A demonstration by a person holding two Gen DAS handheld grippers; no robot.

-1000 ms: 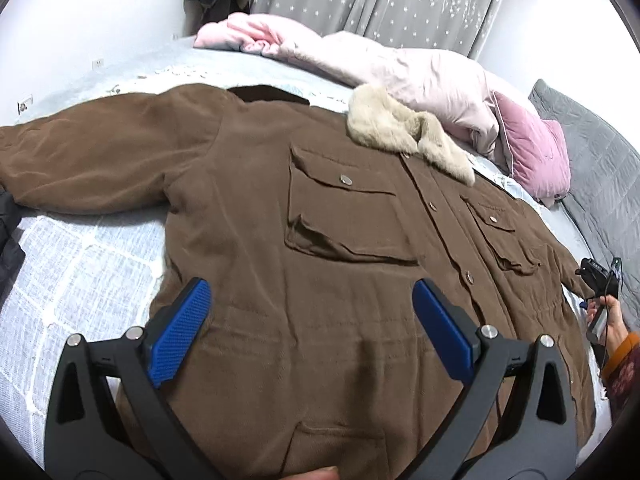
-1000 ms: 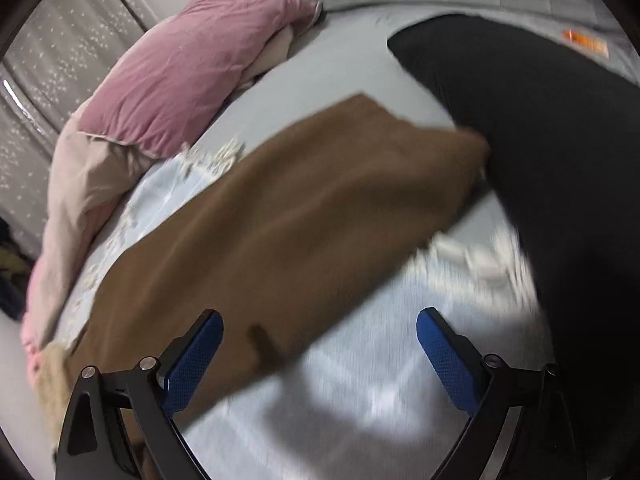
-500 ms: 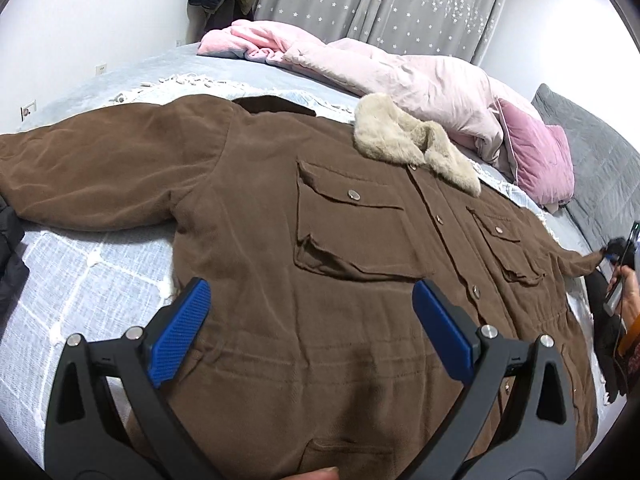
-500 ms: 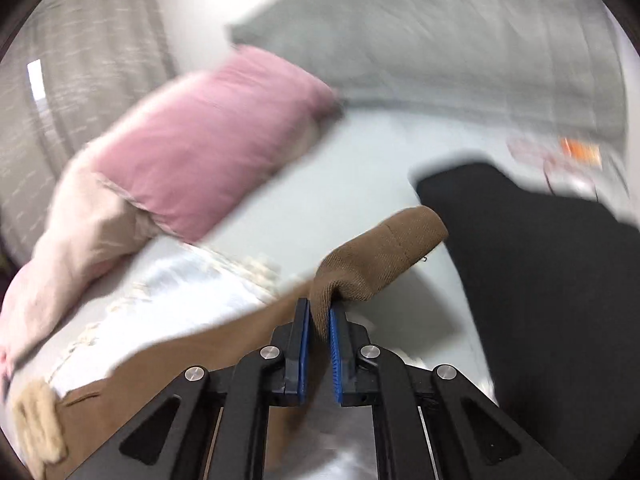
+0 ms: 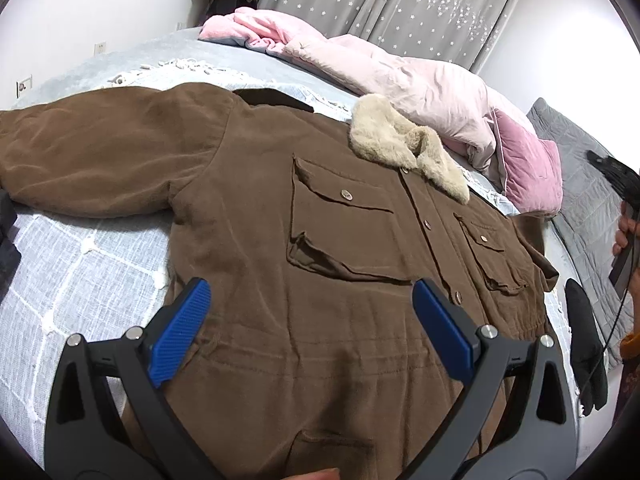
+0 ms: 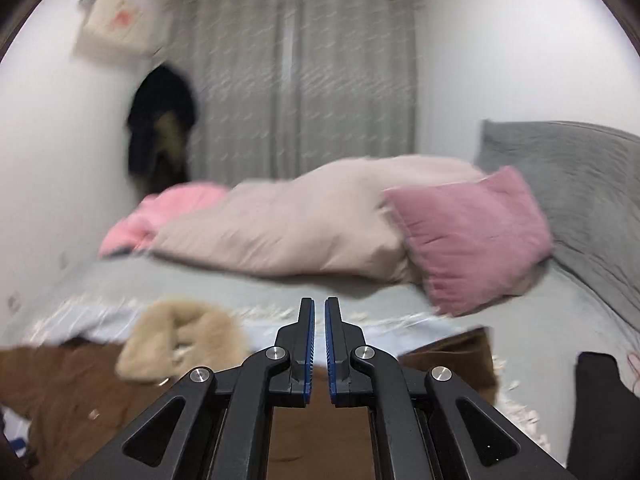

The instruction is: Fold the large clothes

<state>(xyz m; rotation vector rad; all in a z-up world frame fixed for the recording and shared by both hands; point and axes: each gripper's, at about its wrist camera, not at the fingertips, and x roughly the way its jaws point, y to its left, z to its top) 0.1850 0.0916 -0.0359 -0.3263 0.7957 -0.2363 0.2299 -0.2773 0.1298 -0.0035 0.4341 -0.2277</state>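
Observation:
A brown jacket (image 5: pixel 320 248) with a beige fur collar (image 5: pixel 404 148) lies front up on the bed, its left sleeve (image 5: pixel 88 160) stretched out flat. My left gripper (image 5: pixel 312 320) hovers open over the jacket's lower front, holding nothing. My right gripper (image 6: pixel 319 328) has its blue pads almost together with nothing between them, raised above the jacket (image 6: pixel 72 392) and pointing at the curtain. It also shows at the right edge of the left wrist view (image 5: pixel 618 184). The right sleeve's end (image 6: pixel 456 356) lies folded near the jacket's side.
A pale pink duvet (image 5: pixel 400 76) and a pink pillow (image 5: pixel 528 168) lie at the far side of the bed. A grey quilt (image 5: pixel 580 184) is at the right. A black garment (image 5: pixel 586 344) lies by the jacket's right side. Dark clothes (image 6: pixel 160 128) hang on the wall.
My right gripper, which closed on the brown sleeve cuff half a second ago, now holds nothing and has swung up above the bed. The left gripper stayed open, drifting slightly.

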